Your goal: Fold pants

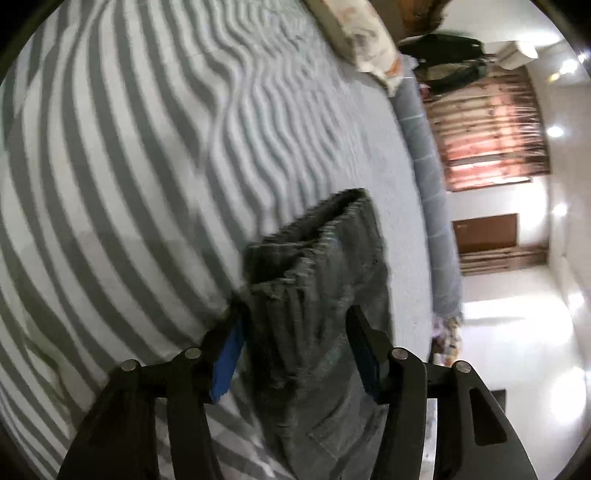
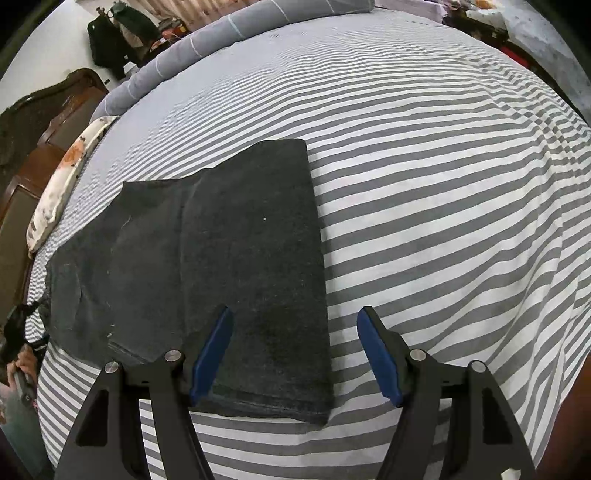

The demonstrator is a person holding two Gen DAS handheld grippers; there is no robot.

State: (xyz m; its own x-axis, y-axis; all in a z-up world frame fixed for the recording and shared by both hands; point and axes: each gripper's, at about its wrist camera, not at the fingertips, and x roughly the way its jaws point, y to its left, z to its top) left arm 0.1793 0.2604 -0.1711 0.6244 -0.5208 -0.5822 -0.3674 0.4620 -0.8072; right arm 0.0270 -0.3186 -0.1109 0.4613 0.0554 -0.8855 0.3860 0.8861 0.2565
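Dark grey pants (image 2: 221, 258) lie flat on a grey-and-white striped bedsheet (image 2: 443, 184), legs folded one over the other. My right gripper (image 2: 295, 325) is open above the leg end of the pants, holding nothing. In the left wrist view, the gathered elastic waistband of the pants (image 1: 317, 266) sits between the spread blue-padded fingers of my left gripper (image 1: 295, 321), which is open. The image is blurred there, and I cannot tell if the fingers touch the cloth.
A patterned pillow (image 2: 62, 184) and a rolled grey quilt (image 2: 221, 33) lie along the bed's far side. A dark wooden headboard (image 2: 40, 122) stands at the left. A curtain (image 1: 491, 129) and glossy floor (image 1: 535, 332) lie beyond the bed edge.
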